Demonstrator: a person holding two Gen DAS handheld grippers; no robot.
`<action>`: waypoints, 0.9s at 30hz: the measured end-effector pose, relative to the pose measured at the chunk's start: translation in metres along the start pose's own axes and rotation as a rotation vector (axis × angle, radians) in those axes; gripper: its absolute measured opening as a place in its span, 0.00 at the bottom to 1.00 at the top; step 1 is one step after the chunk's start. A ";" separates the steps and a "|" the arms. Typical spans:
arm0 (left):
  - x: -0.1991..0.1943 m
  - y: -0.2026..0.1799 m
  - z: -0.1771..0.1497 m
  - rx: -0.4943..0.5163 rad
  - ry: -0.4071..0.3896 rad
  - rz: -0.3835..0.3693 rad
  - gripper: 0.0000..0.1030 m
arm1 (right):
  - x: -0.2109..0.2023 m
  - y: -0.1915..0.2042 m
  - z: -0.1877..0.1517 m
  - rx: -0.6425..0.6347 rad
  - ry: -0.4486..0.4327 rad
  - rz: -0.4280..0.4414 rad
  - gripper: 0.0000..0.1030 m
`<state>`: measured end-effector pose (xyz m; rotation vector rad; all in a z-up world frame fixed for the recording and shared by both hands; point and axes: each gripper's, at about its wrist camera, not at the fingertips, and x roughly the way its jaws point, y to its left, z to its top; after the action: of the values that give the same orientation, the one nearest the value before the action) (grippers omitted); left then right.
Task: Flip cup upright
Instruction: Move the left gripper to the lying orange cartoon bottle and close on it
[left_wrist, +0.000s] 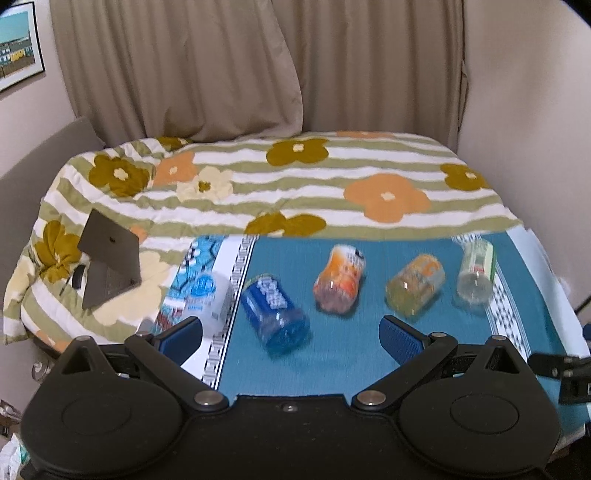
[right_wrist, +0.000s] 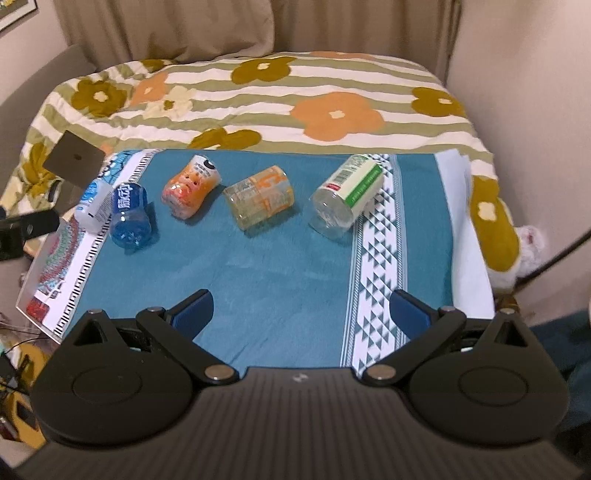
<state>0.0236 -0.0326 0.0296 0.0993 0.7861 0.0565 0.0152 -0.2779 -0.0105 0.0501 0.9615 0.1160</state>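
Five cups lie on their sides in a row near the blue cloth (right_wrist: 258, 280) far edge, w/ blue cup (right_wrist: 130, 216) toward the left edge. Left gripper (left_wrist: 291, 334) and right gripper (right_wrist: 301, 312) both spread wide, empty, hovering at near edge, likely pre-grasp.

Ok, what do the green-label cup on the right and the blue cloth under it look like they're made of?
Green-label cup: looks like clear, thin, glossy plastic; the cloth shows through its base, and a printed label wraps the body. It lies on its side. Blue cloth: seems a woven, matte fabric; soft creases and a printed patterned border show, without shine. Neither material is certain from looks alone.
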 end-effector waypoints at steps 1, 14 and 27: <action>0.006 -0.003 0.005 0.003 0.002 0.001 1.00 | 0.004 -0.004 0.003 -0.001 -0.001 0.011 1.00; 0.117 -0.021 0.054 0.144 0.143 -0.106 1.00 | 0.061 -0.024 0.038 0.048 0.045 -0.067 1.00; 0.218 -0.035 0.069 0.260 0.312 -0.294 1.00 | 0.111 -0.017 0.044 0.223 0.152 -0.117 1.00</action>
<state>0.2272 -0.0526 -0.0793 0.2240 1.1108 -0.3164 0.1154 -0.2805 -0.0769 0.1925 1.1235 -0.0973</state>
